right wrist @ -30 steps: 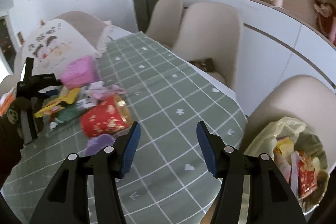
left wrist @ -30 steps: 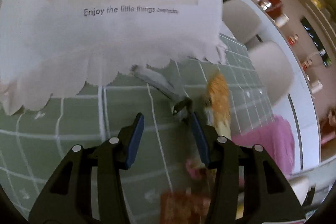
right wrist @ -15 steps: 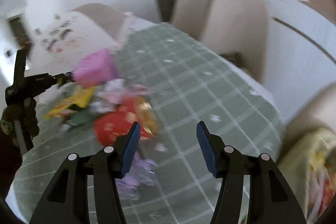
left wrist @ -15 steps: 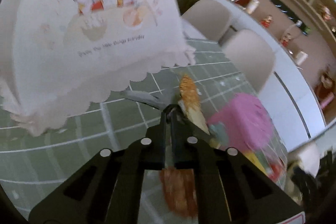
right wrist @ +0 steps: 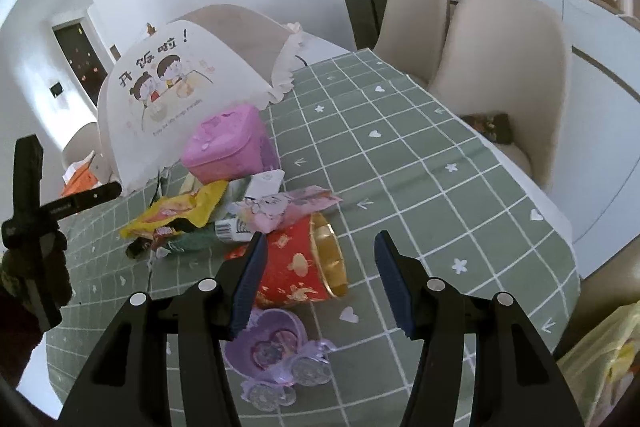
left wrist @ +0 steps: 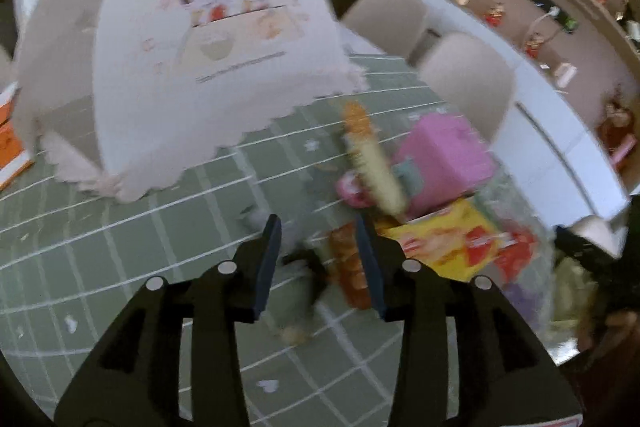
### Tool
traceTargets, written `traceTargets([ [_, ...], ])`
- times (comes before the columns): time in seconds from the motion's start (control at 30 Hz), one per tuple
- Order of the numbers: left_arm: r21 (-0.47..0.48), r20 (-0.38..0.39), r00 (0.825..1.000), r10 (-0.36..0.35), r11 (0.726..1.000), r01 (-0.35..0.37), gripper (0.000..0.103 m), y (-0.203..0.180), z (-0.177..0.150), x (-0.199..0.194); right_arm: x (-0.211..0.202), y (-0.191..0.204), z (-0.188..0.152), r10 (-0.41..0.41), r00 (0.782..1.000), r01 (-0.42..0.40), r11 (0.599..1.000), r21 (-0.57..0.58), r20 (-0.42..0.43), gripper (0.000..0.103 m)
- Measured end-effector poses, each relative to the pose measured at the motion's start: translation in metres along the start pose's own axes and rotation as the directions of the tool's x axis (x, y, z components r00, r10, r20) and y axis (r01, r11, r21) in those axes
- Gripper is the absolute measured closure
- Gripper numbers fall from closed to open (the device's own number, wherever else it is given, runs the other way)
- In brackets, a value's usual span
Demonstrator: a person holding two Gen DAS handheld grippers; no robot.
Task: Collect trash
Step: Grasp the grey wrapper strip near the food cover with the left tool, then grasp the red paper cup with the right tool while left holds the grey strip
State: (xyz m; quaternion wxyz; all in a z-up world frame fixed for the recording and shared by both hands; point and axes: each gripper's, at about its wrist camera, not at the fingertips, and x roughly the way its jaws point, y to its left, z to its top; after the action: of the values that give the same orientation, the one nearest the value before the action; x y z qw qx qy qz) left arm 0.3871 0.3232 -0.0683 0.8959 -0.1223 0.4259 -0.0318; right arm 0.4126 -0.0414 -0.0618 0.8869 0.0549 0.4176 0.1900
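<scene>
I see the tabletop (right wrist: 420,163) under a green grid cloth, best in the right wrist view; the left wrist view is blurred and shows only its near part (left wrist: 120,247). The white food cover (right wrist: 172,99) stands at the far left end, and it fills the upper left of the left view (left wrist: 208,59). Only the right view shows the yellow trash bag (right wrist: 604,367) low at the right edge, off the tabletop.

The trash lies in a heap beside the cover. The pink box (right wrist: 228,147) sits at the back; in the left view it is right of centre (left wrist: 444,159). In front of it lie a yellow wrapper (right wrist: 180,207), which the left view also shows (left wrist: 444,239), a red cup (right wrist: 300,267) on its side, and nearest me a purple toy (right wrist: 276,355).

My right gripper (right wrist: 320,279) hangs over the cup with its fingers wide apart, holding nothing. My left gripper (left wrist: 318,259) also has its fingers apart, above a blurred brown wrapper (left wrist: 348,267). Only the left view shows a long orange-and-cream packet (left wrist: 368,163), blurred, over the heap.
</scene>
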Motion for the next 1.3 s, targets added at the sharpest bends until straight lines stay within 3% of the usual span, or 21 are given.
traceTargets([
  [0.07,-0.061,-0.040,0.999,-0.005,0.998,0.003,0.065,0.003,-0.013,0.012,-0.002,-0.005,-0.004,-0.025,1.000,0.025,1.000,0.004,0.005,0.050],
  [0.3,-0.055,-0.099,0.991,0.086,0.994,-0.091,0.065,-0.016,-0.030,0.051,-0.001,-0.019,-0.011,-0.129,0.992,0.129,0.991,0.037,0.009,0.050],
  [0.37,-0.043,-0.113,0.990,0.089,0.995,-0.094,0.091,-0.017,-0.029,0.056,-0.005,-0.014,-0.010,-0.173,0.985,0.173,0.985,-0.013,0.027,0.050],
  [0.43,-0.052,-0.107,0.993,0.056,0.997,-0.062,0.098,-0.014,-0.027,0.051,-0.009,-0.007,-0.008,-0.181,0.983,0.184,0.981,-0.065,0.038,0.050],
  [0.53,-0.063,-0.083,0.996,0.023,0.998,-0.028,0.098,-0.012,-0.024,0.031,-0.011,0.000,-0.004,-0.122,0.992,0.125,0.987,-0.100,0.033,0.050],
  [0.63,-0.080,-0.051,0.999,-0.012,0.997,0.007,0.098,-0.009,-0.023,0.008,0.004,0.009,0.002,-0.001,0.999,-0.004,0.991,-0.137,-0.036,0.050],
  [0.77,-0.111,-0.023,0.999,-0.041,0.993,0.038,0.098,-0.003,-0.027,-0.018,0.027,0.020,0.008,0.025,0.997,-0.038,0.984,-0.174,-0.078,0.050],
  [0.87,-0.120,-0.025,0.999,-0.047,0.992,0.043,0.098,-0.002,-0.033,-0.029,0.047,0.016,0.013,0.076,0.989,-0.090,0.990,-0.111,-0.125,0.050],
  [1.0,-0.120,-0.039,0.997,-0.067,0.991,0.062,0.098,-0.007,-0.039,-0.032,0.049,0.025,0.013,0.157,0.972,-0.170,0.984,-0.056,-0.177,0.081],
  [1.13,-0.094,-0.029,0.995,-0.091,0.992,0.088,0.098,-0.021,-0.042,-0.039,0.024,0.049,0.011,0.128,0.980,-0.146,0.982,-0.121,-0.151,0.095],
  [1.3,-0.062,0.011,0.991,-0.131,0.989,0.132,0.098,-0.039,-0.041,-0.056,-0.013,0.070,0.010,0.067,0.992,-0.084,0.983,-0.165,-0.107,0.096],
])
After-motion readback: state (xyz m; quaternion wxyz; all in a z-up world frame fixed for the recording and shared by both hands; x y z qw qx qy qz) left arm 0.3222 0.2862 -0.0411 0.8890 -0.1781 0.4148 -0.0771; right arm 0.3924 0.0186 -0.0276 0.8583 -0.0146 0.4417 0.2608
